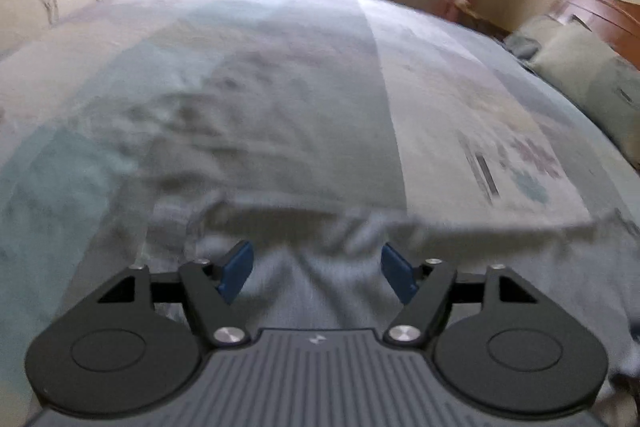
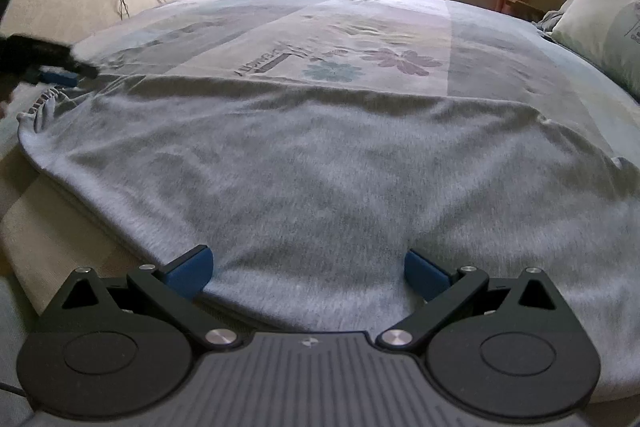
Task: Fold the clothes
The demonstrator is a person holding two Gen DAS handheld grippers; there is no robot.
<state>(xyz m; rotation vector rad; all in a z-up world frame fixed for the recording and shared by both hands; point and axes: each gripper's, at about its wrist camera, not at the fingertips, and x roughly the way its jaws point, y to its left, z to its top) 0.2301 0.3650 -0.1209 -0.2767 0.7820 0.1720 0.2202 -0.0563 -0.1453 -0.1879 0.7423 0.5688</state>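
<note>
My gray shirt [image 2: 320, 167] lies flat on the bed [image 2: 360, 19]. Both my left hand-held gripper [image 1: 316, 273] and right hand-held gripper [image 2: 306, 273] are wide open, holding nothing. Next I should grab an edge to fold.

You're looking at a heather-grey garment [image 2: 320, 171] lying on a pastel patchwork bedsheet [image 2: 400, 23] showing purple and teal flowers; blue gripper pads [image 2: 192, 269].

Left wrist view motion-blurred; grey garment [image 1: 312, 291] edges smeared.
</note>
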